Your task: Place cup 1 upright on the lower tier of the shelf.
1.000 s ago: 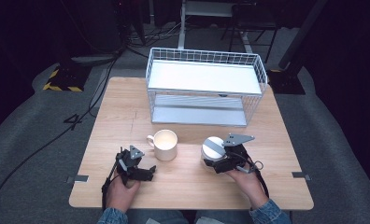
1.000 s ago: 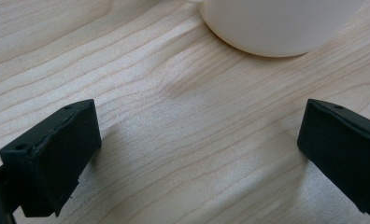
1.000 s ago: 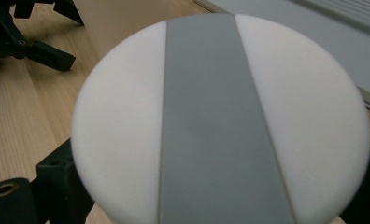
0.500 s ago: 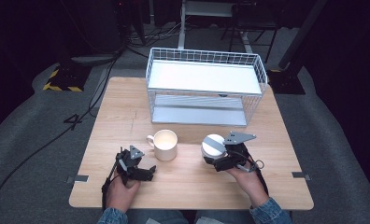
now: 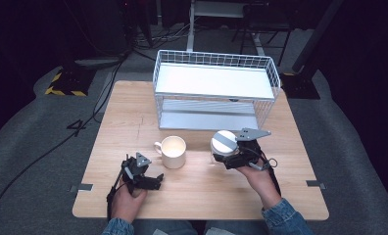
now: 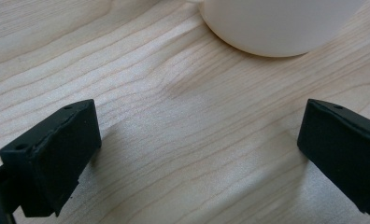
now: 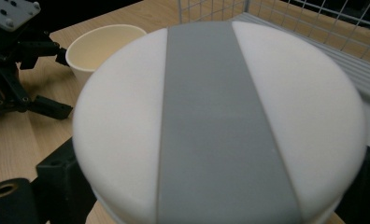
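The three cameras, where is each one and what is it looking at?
High view: above the person's side, looking down on the table, rack, both hands and sleeves.
Left gripper view: on the left gripper, looking between its open jaws at bare wood and the mug.
Right gripper view: on the right gripper, looking over the white lidded container it clamps.
Shared: both gripper views see the mug.

A white wire basket [image 5: 216,90] with two shelves is set at the far side of the wooden surface [image 5: 123,122]. A cream mug [image 5: 173,152] is placed in front of it, handle turned left. Cables [image 5: 109,83] are strewn over the grey floor [image 5: 30,142] beyond.
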Demonstrator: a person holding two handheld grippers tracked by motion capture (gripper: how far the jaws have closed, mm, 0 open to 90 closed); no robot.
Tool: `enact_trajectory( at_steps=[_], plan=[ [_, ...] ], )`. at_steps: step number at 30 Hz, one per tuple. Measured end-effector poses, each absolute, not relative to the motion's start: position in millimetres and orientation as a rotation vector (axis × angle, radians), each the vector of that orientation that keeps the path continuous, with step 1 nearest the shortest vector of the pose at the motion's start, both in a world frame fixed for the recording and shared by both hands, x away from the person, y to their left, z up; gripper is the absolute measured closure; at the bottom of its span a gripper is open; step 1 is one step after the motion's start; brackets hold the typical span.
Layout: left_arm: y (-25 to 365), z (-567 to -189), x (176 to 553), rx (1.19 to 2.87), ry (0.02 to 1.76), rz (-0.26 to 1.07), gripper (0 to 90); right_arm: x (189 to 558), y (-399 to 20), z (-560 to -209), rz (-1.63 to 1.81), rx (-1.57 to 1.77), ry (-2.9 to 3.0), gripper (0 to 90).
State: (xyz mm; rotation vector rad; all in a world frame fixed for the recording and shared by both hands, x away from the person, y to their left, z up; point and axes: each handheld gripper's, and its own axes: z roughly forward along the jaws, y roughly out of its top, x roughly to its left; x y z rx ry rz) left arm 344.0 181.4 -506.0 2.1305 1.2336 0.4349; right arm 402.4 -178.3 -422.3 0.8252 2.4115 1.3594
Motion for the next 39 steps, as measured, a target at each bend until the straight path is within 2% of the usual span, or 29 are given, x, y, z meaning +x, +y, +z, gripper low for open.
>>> enact_trajectory(
  at_steps=[19,39],
  plan=[
    [181,-506,344,2.131,1.234,0.435,0.0,446,-177,-396,1.351,0.909,2.294,7.5],
    [181,-506,344,2.128,1.235,0.435,0.0,493,-169,-409,1.273,1.073,2.141,7.6]
  ],
)
